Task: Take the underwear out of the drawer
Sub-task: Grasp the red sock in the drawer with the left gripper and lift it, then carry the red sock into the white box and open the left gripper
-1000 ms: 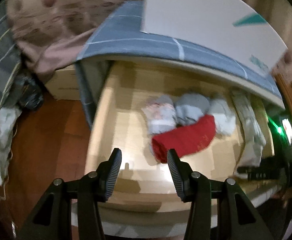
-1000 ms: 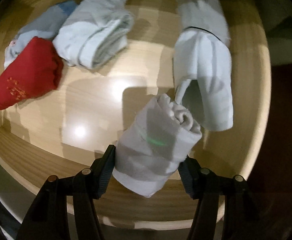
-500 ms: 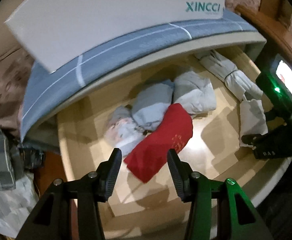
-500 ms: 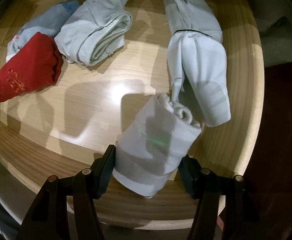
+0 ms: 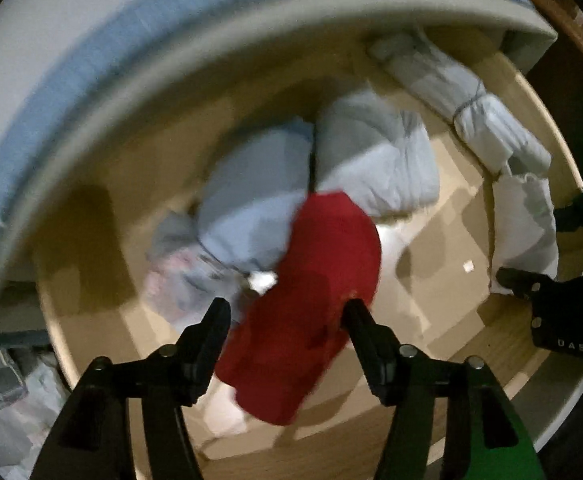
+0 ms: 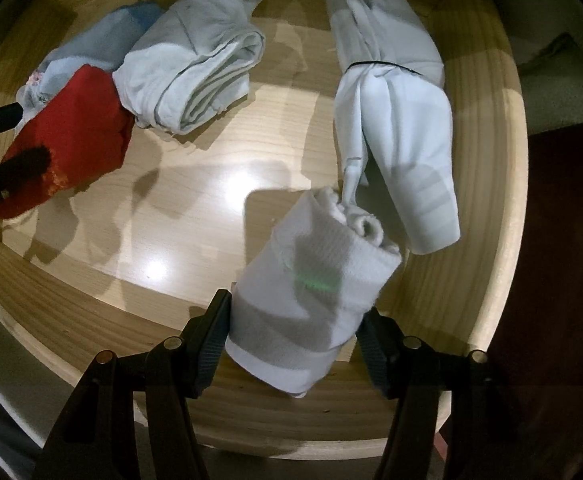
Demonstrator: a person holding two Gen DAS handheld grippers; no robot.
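The open wooden drawer holds several folded garments. My right gripper is shut on a rolled white garment and holds it just above the drawer floor near the front right corner. My left gripper is open, its fingers on either side of the folded red underwear; the view is blurred and contact cannot be told. The red underwear also shows in the right wrist view, with the left gripper's dark finger over it. Pale grey rolls lie behind it.
A long white bundle tied with a black band lies along the drawer's right side. A grey-white roll lies at the back. The bed's blue-checked mattress edge overhangs the drawer's back. Dark floor lies to the right.
My left gripper has moved down into the drawer, from above the bed edge to around the red underwear. My right gripper has stayed shut on the white roll, nearly still.
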